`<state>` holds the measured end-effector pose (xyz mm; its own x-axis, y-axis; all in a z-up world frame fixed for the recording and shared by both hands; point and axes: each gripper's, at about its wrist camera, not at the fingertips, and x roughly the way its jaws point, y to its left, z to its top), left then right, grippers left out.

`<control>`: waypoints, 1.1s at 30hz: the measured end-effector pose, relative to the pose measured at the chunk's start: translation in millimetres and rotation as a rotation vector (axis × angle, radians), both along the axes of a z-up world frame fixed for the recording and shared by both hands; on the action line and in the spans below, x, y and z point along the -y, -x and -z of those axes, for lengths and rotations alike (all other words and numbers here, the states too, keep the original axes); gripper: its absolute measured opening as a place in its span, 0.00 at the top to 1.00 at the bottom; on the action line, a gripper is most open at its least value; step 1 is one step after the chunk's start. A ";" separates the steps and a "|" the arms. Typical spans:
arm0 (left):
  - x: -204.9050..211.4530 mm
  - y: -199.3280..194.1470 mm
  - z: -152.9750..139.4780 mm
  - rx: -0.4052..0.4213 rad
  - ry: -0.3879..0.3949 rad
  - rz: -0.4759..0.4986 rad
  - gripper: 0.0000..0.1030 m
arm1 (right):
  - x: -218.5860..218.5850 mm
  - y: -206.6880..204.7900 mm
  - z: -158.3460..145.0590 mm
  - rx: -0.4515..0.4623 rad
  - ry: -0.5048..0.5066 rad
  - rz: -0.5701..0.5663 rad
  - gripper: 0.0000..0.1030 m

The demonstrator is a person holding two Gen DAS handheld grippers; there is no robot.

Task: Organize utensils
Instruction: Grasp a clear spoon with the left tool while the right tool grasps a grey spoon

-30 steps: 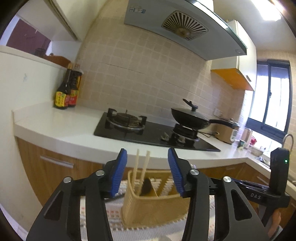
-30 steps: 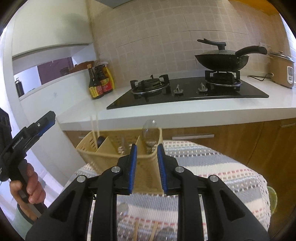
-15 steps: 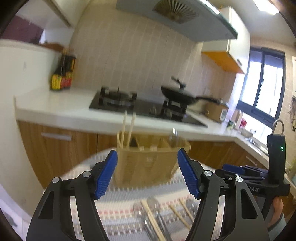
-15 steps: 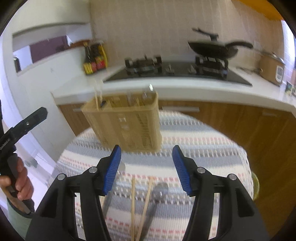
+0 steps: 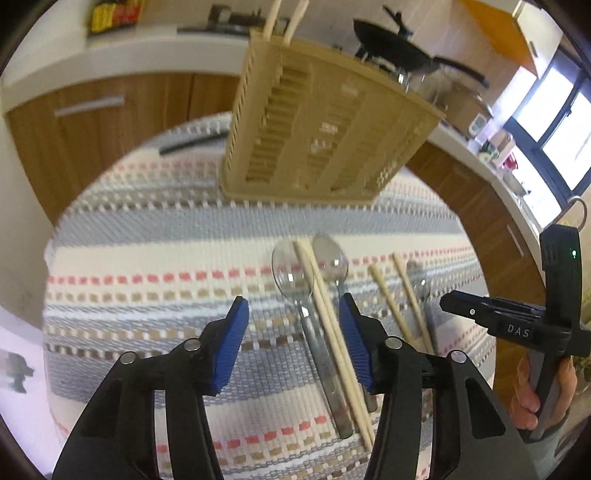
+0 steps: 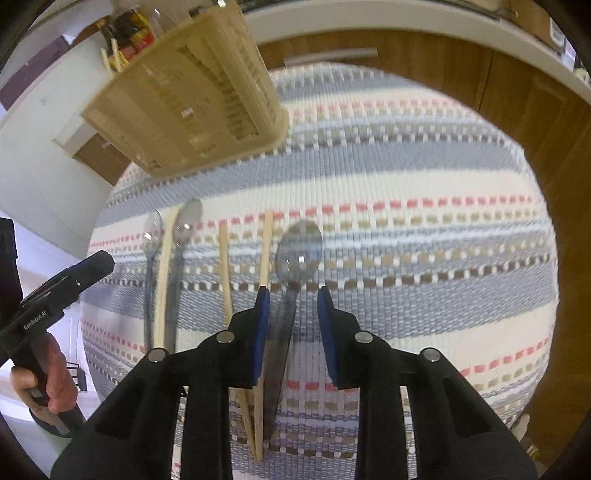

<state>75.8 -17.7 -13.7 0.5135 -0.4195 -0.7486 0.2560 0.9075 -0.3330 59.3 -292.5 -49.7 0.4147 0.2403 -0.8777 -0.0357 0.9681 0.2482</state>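
A beige slotted utensil holder (image 5: 325,125) stands at the far side of a striped woven mat (image 5: 166,258); it also shows in the right wrist view (image 6: 184,96), with two chopsticks (image 5: 284,18) standing in it. Clear plastic spoons (image 5: 295,273) and wooden chopsticks (image 5: 328,317) lie on the mat. My left gripper (image 5: 293,321) is open, above a spoon and a chopstick pair. My right gripper (image 6: 291,306) is open, its jaws on either side of the handle of a clear spoon (image 6: 295,254). Another chopstick pair (image 6: 243,266) lies just left of it.
The mat covers a round table (image 6: 443,184). Wooden cabinets (image 5: 103,110) and a white counter (image 5: 129,55) stand behind. A wok (image 5: 399,48) sits on the stove. A dark utensil (image 5: 188,142) lies on the mat left of the holder.
Both grippers have tilted down from the counter and holder toward the mat. The utensils on the mat now fill the views. The right jaws have narrowed around the spoon handle.
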 end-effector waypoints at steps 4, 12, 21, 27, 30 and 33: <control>6.7 -4.9 12.0 -0.039 -0.020 0.024 0.58 | -9.8 -3.9 11.2 -0.050 -0.004 -0.016 0.77; 13.4 -13.6 22.3 -0.080 -0.037 0.037 0.62 | -21.0 -1.1 15.4 -0.033 0.088 -0.030 0.84; 49.0 -12.6 20.7 -0.036 -0.273 0.050 0.78 | -58.3 -2.5 17.5 -0.022 0.283 -0.122 0.84; 31.5 -14.9 20.6 -0.063 -0.220 0.088 0.90 | -46.6 -5.3 16.6 -0.050 0.250 -0.164 0.88; 25.6 -13.2 19.6 -0.065 -0.237 0.107 0.90 | -31.4 -5.0 11.5 -0.072 0.223 -0.172 0.88; 21.8 -13.1 19.6 -0.071 -0.258 0.120 0.88 | -16.7 -8.0 6.6 -0.109 0.182 -0.173 0.87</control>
<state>88.9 -39.4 -33.3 0.4143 -0.2653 -0.8706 0.3509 0.9292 -0.1162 67.3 -275.8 -56.3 0.2815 0.1332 -0.9503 -0.1870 0.9789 0.0818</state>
